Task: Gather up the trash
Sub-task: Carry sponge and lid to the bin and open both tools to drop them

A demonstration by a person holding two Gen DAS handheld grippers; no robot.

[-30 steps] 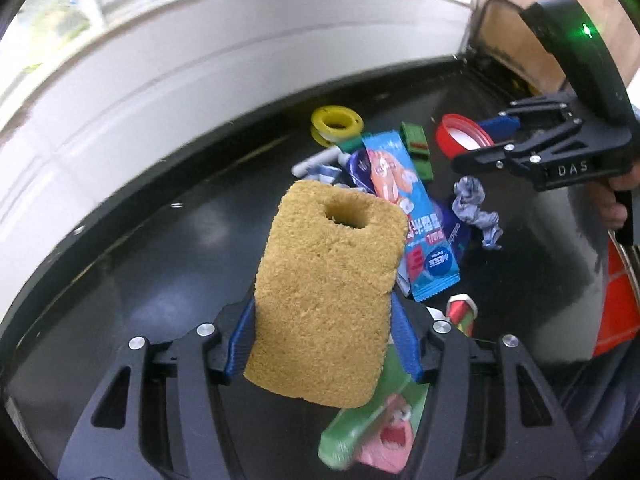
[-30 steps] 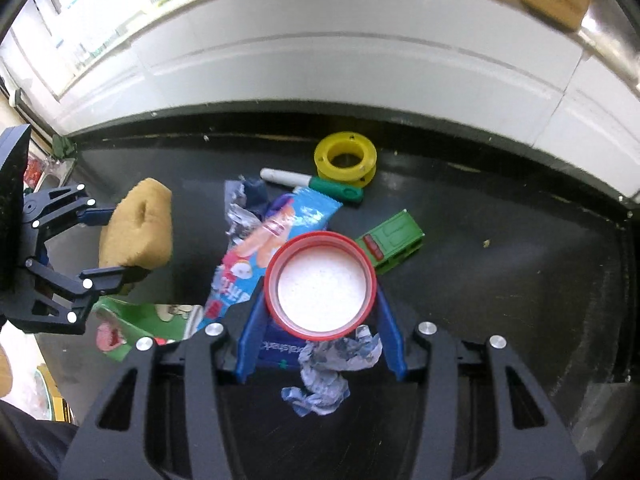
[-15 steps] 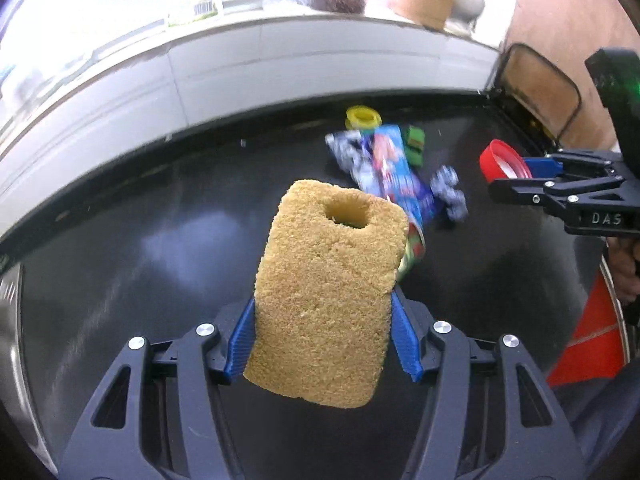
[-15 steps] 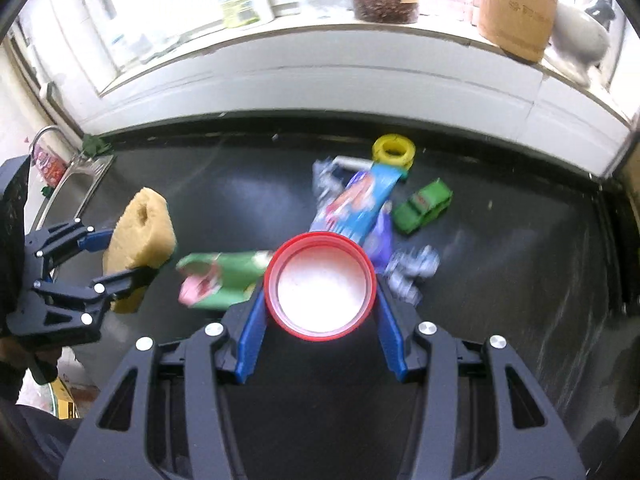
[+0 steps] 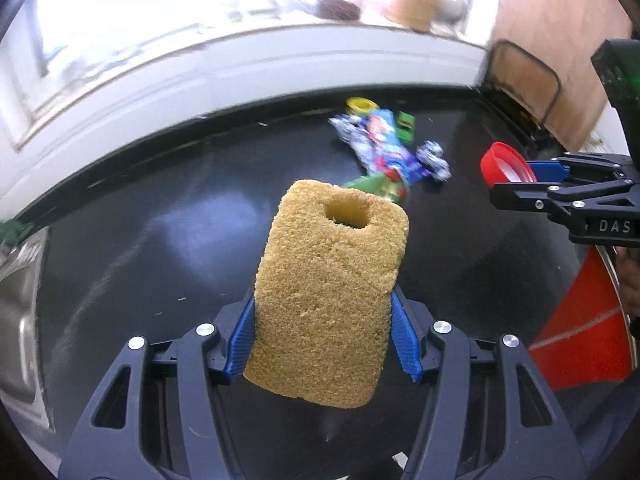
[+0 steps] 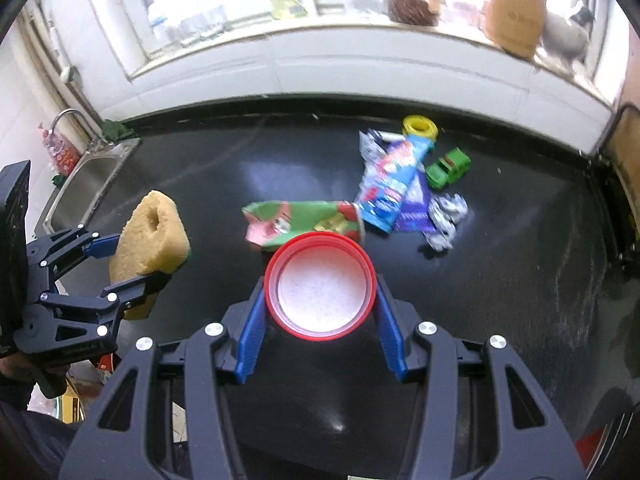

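Note:
My left gripper [image 5: 324, 344] is shut on a yellow sponge [image 5: 328, 288] with a hole near its top, held above the black counter [image 5: 140, 240]. It also shows at the left of the right wrist view [image 6: 128, 268], with the sponge [image 6: 150, 240] in it. My right gripper [image 6: 320, 340] is shut on a red lid [image 6: 320, 290] with a white inside; the lid shows at the right of the left wrist view [image 5: 504, 164]. Trash lies on the counter beyond: a green wrapper [image 6: 300, 218], a blue wrapper [image 6: 390, 184], a purple wrapper [image 6: 414, 208], crumpled foil [image 6: 444, 216].
A yellow tape roll [image 6: 420, 127] and a green toy car [image 6: 448, 168] lie by the wrappers. A steel sink [image 6: 84, 184] is at the counter's left end. A white tiled wall and window sill run behind. Something red-orange [image 5: 584, 328] is at the right.
Both grippers have pulled back and up from the trash pile, each still holding its object. The pile now looks smaller and farther away.

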